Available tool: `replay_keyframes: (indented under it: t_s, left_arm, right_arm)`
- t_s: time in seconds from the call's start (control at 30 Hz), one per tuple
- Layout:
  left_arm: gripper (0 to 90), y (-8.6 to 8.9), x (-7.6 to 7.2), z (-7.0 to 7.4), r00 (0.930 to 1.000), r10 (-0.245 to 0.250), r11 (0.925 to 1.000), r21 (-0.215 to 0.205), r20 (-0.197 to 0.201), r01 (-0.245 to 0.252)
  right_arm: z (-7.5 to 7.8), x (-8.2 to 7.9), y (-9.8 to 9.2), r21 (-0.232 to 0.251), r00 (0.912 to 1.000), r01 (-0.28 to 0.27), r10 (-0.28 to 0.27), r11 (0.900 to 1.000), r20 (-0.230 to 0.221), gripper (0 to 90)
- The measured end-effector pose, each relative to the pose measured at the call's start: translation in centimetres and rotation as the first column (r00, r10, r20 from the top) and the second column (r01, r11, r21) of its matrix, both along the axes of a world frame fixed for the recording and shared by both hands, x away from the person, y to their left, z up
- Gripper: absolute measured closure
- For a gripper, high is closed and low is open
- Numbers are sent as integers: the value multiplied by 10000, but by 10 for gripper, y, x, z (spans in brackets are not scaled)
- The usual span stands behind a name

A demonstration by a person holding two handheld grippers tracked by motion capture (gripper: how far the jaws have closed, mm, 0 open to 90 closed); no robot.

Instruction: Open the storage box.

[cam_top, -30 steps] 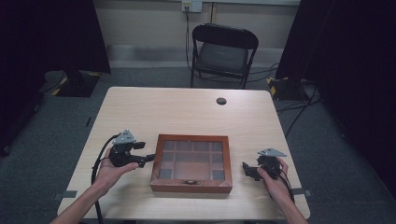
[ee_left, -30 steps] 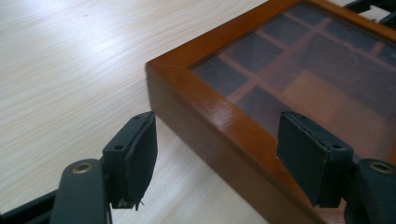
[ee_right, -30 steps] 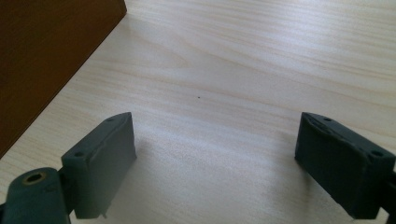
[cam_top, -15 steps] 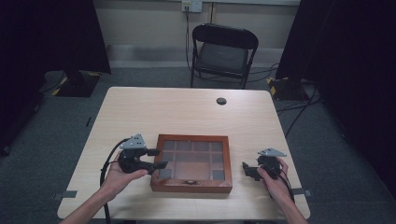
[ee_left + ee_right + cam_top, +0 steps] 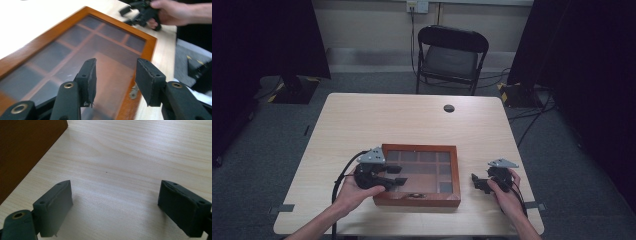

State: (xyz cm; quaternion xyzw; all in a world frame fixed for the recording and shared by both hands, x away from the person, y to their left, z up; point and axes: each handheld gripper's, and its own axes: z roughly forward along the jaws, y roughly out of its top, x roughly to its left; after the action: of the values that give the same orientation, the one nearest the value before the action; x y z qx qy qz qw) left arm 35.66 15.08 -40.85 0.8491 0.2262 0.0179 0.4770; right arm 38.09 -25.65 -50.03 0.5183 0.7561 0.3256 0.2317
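The wooden glass-lidded box sits shut on the tabletop — compartments look empty; left hand-held gripper closing, nothing clamped; right hand-held gripper released.

Shallow reddish-brown wooden box with a glass-paned lid lying closed on the counter.
It is sitting flat near the counter's front edge, dark compartments showing through the glass, a small metal clasp facing the person.

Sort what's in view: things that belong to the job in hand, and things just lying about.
In the job:
wooden box with glass lid
left gripper, jaws just closing, nothing between them
right gripper

Lying about:
folding chair
small dark disc on the table
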Motion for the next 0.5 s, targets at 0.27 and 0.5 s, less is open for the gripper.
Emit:
replay_keyframes:
  t_s: [0.27, 0.5]
  left_arm:
    - [645, -29, -8, -10, 9927, -1179, 9924, 338, -254, 1187]
    - [736, -34, -6, -16, 9877, -1478, 9880, 386, -514, 1498]
  right_arm:
    - [0, 0, 0, 0, 10000, -3, 3, 10000, 0, 117]
    - [0, 0, 0, -8, 10000, -2, 2, 10000, 0, 117]
